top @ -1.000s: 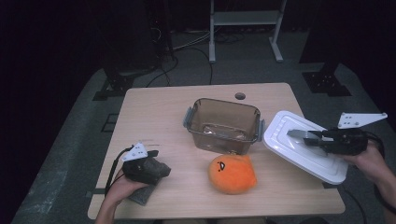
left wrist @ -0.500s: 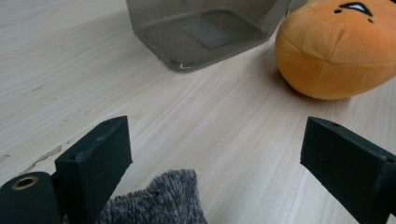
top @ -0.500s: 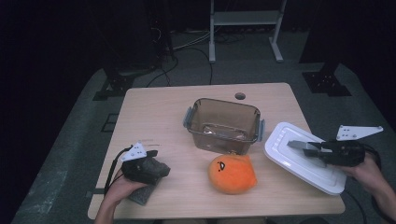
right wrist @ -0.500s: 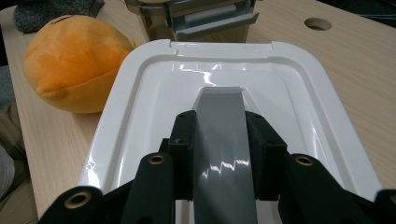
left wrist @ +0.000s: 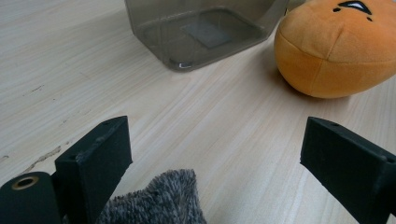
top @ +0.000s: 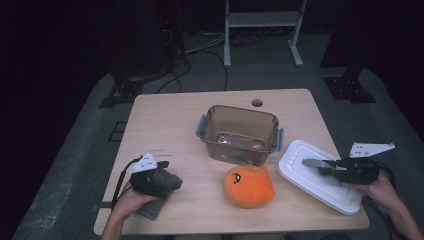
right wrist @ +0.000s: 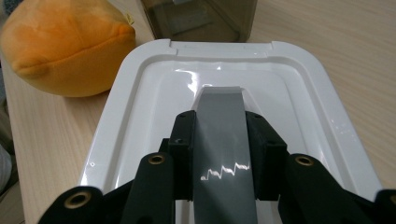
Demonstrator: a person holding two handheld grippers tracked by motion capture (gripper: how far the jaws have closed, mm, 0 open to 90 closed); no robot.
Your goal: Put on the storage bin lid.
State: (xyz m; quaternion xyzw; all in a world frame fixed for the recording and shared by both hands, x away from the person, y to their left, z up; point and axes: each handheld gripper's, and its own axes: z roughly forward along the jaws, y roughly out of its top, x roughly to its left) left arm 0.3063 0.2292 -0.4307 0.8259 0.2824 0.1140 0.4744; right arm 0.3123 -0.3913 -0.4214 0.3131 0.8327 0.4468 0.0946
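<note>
A pale wooden table [top: 170, 125] stands on grey carpet in a dark room.
The right gripper [top: 320, 165] is clamped on a grey handle [right wrist: 224, 140] over the white lid [top: 300, 160] at 4 o'clock of the clear box [top: 240, 131]. The left gripper [left wrist: 215, 154] has its jaws wide apart at 8 o'clock. The orange plush [top: 248, 186] lies at 6 o'clock. I can read no writing.

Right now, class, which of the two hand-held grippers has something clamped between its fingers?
The right gripper: it clamps a flat grey handle over the white plastic lid. The left gripper stands wide open.
</note>
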